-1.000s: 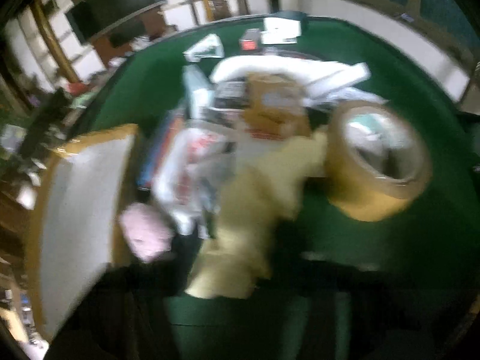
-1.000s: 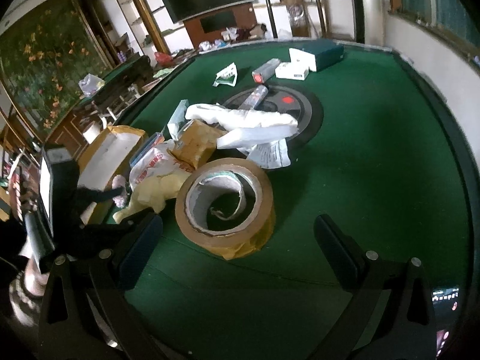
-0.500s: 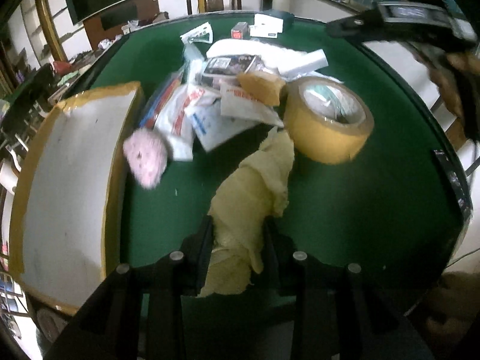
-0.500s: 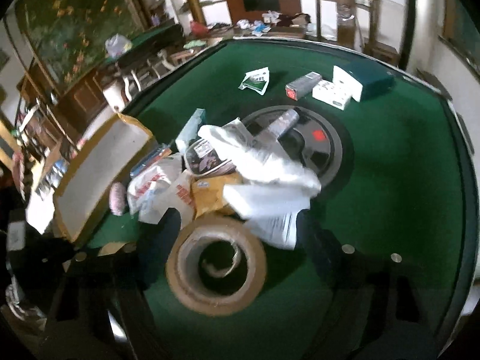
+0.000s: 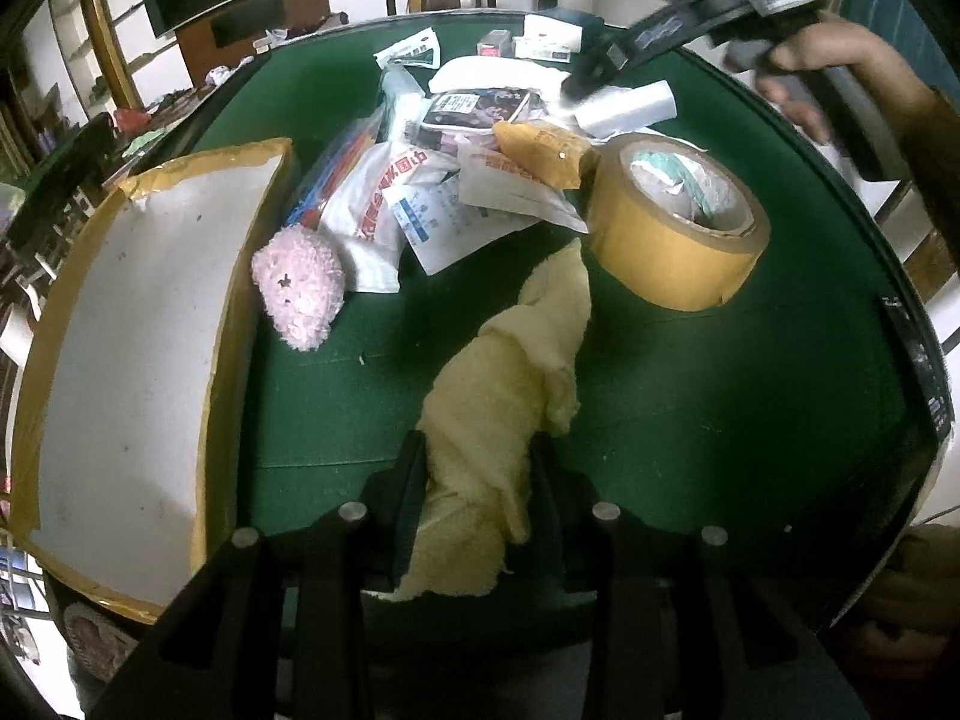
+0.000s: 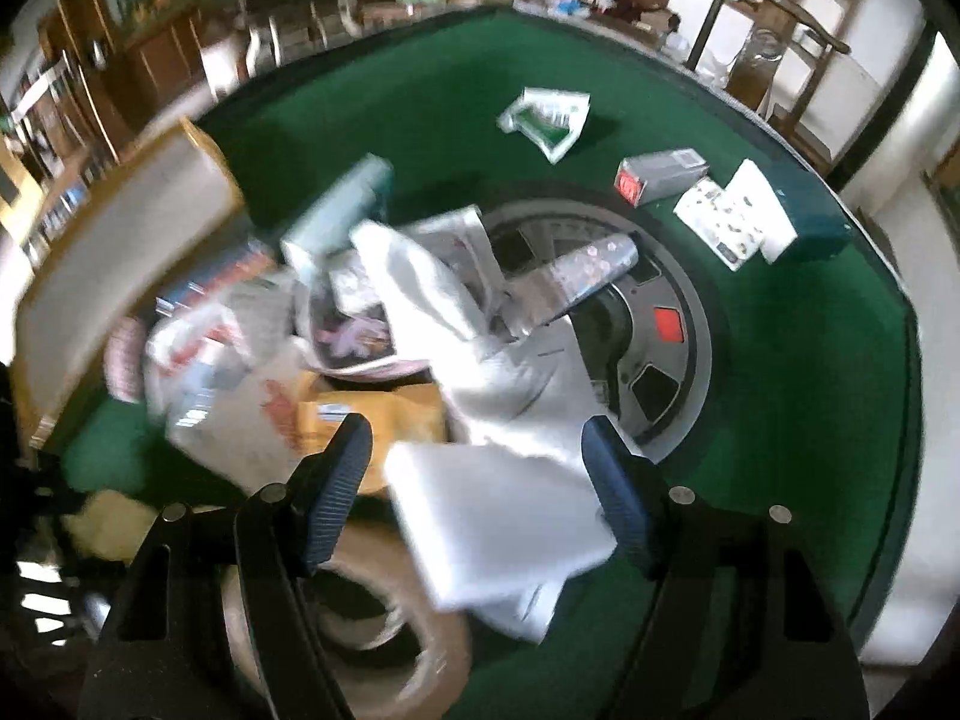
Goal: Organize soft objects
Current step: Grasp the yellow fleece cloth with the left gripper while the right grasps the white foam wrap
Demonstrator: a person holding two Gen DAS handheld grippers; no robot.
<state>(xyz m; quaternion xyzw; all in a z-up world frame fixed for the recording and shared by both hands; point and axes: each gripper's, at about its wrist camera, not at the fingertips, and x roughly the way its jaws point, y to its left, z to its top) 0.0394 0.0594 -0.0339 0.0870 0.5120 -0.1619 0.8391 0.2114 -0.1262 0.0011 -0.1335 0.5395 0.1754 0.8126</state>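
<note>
A yellow towel (image 5: 510,396) lies on the green table, its near end between the fingers of my left gripper (image 5: 477,462), which is shut on it. A pink plush bear head (image 5: 298,285) lies to its left, beside an open cardboard box (image 5: 138,360). My right gripper (image 6: 477,468) is open above a pile of packets, with a white foam block (image 6: 492,516) between and below its fingers; it also shows in the left wrist view (image 5: 606,69) over the pile's far side. The yellow towel shows blurred at lower left of the right wrist view (image 6: 114,525).
A big roll of brown tape (image 5: 675,222) stands right of the towel. White plastic packets (image 5: 384,204), a brown envelope (image 5: 543,153) and a white bag (image 6: 432,288) lie piled mid-table. Small boxes (image 6: 729,213) and a round hub (image 6: 654,324) lie farther back.
The right gripper has moved forward over the tape roll and over the pile. The left gripper has stayed shut on the towel, which has been drawn back a little.
</note>
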